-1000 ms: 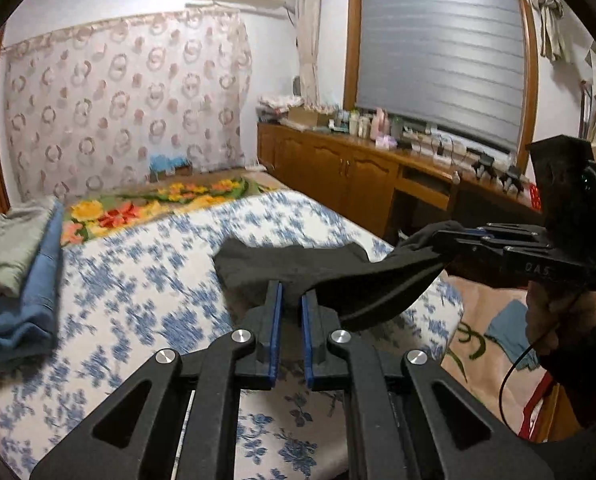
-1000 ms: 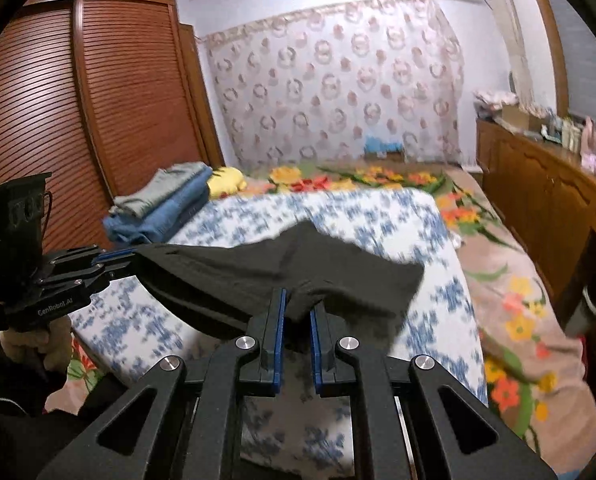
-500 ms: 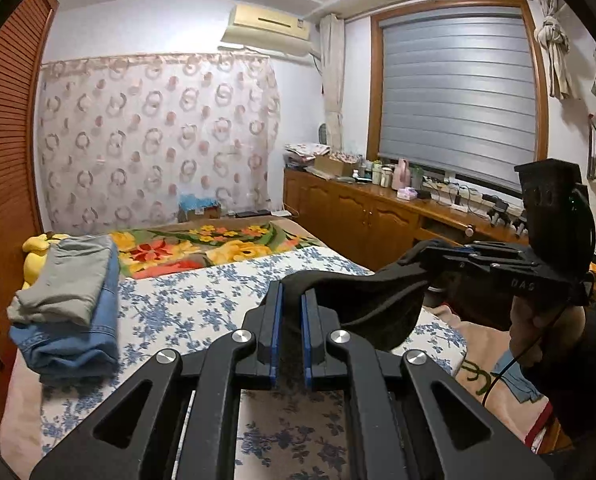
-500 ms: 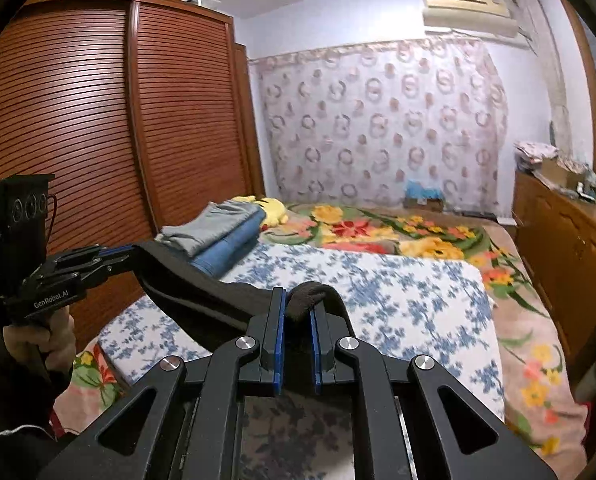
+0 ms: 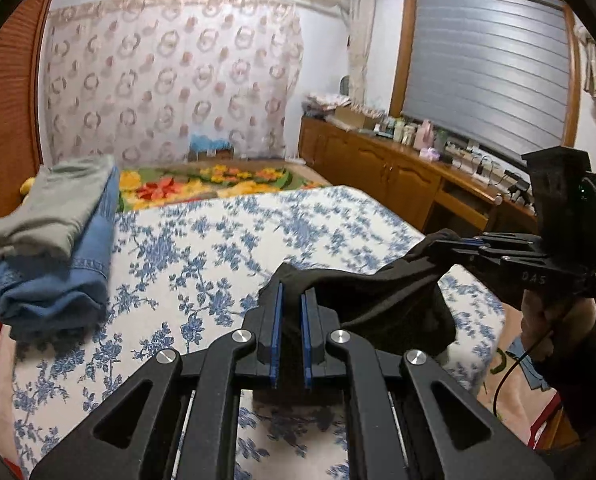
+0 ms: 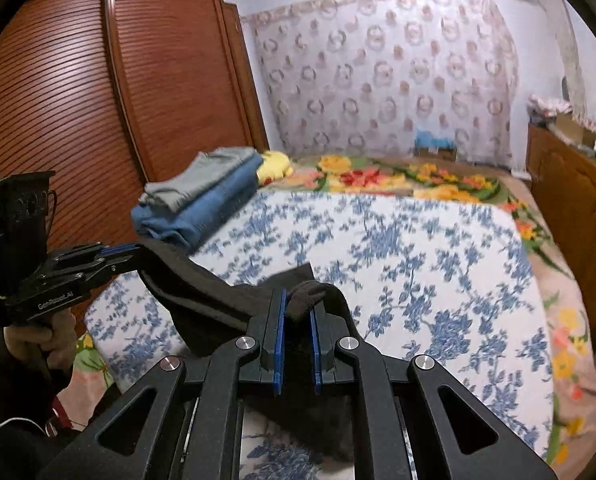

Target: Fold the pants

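The black pants [image 5: 381, 300] hang stretched between my two grippers over the near end of the bed. My left gripper [image 5: 292, 292] is shut on one edge of the pants; it also shows at the left of the right wrist view [image 6: 134, 252]. My right gripper [image 6: 298, 300] is shut on a bunched edge of the pants [image 6: 202, 292]; it also shows at the right of the left wrist view [image 5: 437, 242]. The cloth sags below the fingers, and its lower part is hidden behind the gripper bodies.
The bed has a blue-flowered white sheet [image 5: 226, 240]. A stack of folded clothes, grey on blue denim [image 5: 54, 240], lies at its left side, also seen in the right wrist view [image 6: 202, 200]. A wooden wardrobe [image 6: 98, 100] stands left, a cabinet row [image 5: 397, 176] right.
Both grippers have come down and tilted toward the bed after a lift half a second ago. The pants stay gripped and hang lower, nearer the sheet.
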Demonstrator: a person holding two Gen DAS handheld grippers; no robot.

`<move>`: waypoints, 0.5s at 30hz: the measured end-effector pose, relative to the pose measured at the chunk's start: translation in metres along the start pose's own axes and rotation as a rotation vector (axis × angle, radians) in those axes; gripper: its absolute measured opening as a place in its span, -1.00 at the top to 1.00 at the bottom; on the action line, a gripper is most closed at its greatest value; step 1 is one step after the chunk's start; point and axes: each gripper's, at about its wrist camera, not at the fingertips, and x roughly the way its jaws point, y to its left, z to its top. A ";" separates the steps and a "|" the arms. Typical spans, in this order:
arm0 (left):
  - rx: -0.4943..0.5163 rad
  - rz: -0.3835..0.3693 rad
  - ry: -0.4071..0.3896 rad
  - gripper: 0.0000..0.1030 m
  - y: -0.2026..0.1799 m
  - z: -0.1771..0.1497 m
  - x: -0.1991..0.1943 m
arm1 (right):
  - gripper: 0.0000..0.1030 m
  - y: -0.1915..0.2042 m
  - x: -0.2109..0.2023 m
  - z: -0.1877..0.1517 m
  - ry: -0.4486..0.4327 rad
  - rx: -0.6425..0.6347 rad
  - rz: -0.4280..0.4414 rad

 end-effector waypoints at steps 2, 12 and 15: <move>-0.005 0.007 0.014 0.82 0.007 0.004 0.013 | 0.80 -0.003 0.015 0.013 0.020 -0.003 0.003; 0.047 0.084 -0.028 0.82 0.036 0.089 0.068 | 0.80 -0.030 0.079 0.105 0.000 -0.119 -0.031; 0.072 0.106 -0.091 0.82 0.040 0.130 0.071 | 0.80 -0.044 0.093 0.145 -0.036 -0.111 -0.039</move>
